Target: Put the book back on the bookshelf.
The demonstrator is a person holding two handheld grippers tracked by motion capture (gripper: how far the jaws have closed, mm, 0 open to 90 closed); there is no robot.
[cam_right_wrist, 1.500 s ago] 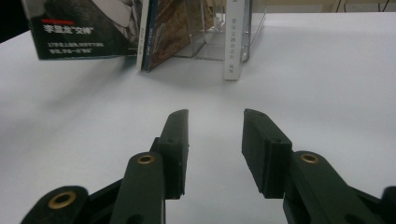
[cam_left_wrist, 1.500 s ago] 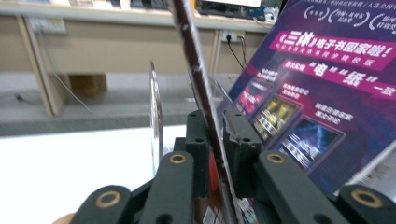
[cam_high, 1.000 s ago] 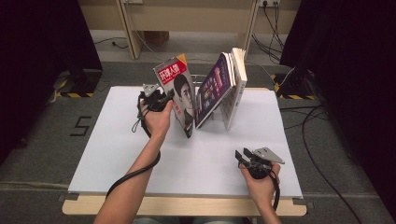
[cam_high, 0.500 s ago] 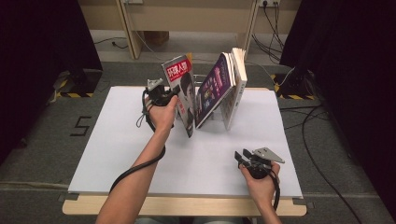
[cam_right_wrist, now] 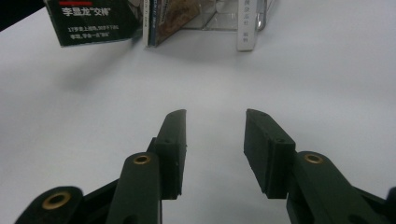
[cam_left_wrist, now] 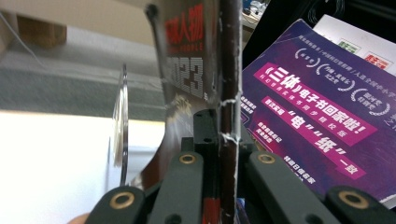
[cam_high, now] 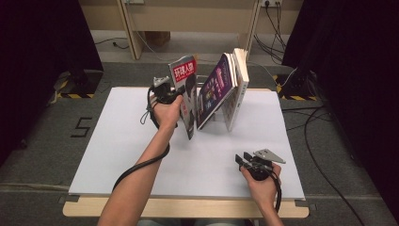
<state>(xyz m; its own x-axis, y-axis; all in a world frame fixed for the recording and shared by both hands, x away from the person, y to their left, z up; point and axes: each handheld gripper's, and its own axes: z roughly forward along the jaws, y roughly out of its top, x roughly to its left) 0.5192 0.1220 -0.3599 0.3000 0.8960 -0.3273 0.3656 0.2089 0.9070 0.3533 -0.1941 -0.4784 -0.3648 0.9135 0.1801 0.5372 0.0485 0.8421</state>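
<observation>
White surface [cam_high: 117, 155] on grey carpet; left gripper [cam_high: 171, 96], just closing, clamps red magazine [cam_high: 184, 75]; right gripper [cam_high: 242, 160] apart, lower right.

The red-and-black magazine [cam_high: 187, 96] is standing on edge, leaning rightwards. It is sitting just left of the purple book [cam_high: 217, 89], its lower corner hanging slightly above the tabletop [cam_high: 117, 141].

Red-and-black magazine [cam_high: 186, 89], purple magazine [cam_high: 215, 89], white table [cam_high: 117, 136], black tongs [cam_high: 241, 160]
</observation>
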